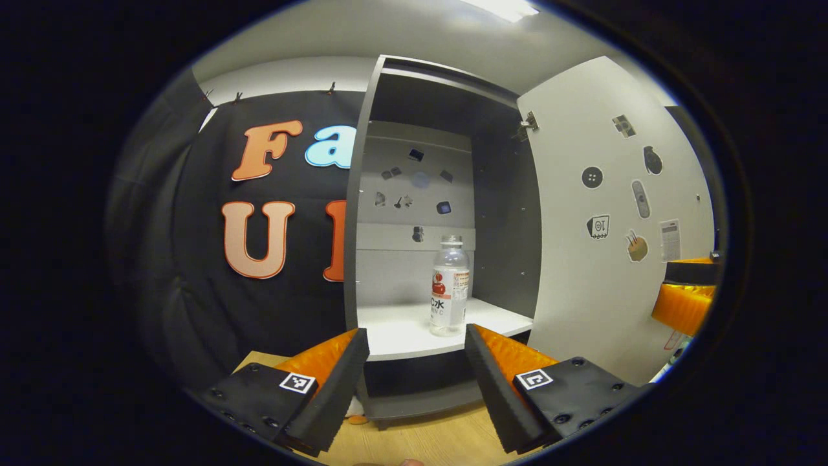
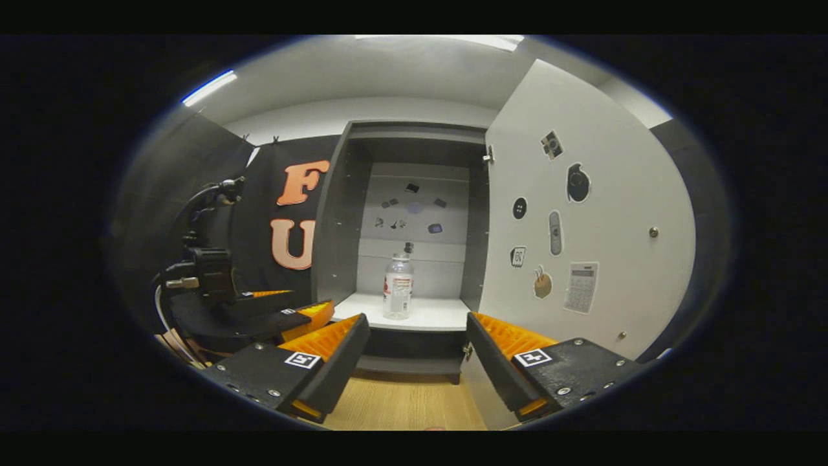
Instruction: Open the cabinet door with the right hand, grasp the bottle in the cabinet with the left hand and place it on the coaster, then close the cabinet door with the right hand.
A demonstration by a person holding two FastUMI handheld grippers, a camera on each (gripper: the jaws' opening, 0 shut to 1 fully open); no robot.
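Bottle (image 1: 449, 288) stands upright on white shelf (image 1: 401, 330) inside cabinet (image 1: 362, 194), near shelf's front edge. Cabinet door (image 1: 601, 304) swung wide, hinged right of bottle, stickers on its inner face. Left tool (image 1: 417, 369) spread wide, empty, just short of shelf, bottle seen between its fingers. Right tool (image 2: 417, 349) also spread, empty, farther back from bottle. Wooden table (image 2: 401, 404) below cabinet.
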